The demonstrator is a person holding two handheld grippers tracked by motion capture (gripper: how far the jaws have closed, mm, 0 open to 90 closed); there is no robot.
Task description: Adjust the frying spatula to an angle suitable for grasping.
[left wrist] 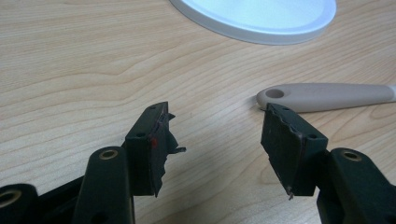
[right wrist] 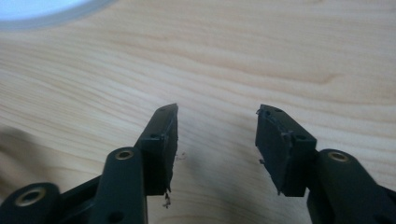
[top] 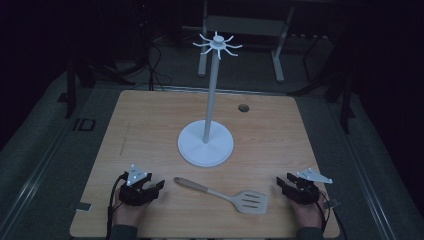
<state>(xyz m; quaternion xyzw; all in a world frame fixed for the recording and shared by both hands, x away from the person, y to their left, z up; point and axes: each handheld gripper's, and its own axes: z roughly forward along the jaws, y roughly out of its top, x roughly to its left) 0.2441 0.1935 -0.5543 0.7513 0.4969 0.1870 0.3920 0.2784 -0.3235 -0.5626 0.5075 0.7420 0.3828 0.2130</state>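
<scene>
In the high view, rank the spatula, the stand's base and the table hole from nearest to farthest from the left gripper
From the left gripper:
1. Spatula, just to its right.
2. Stand's base, farther back, mid-table.
3. Table hole, near the far edge.

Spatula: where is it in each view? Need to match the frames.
High view: the spatula lies near the front edge, between the two tools, handle pointing left.
Left gripper view: its handle end with the hang hole is at right, just above the right jaw.
Right gripper view: not in it.
Shared landmark: the white round stand base.
</scene>
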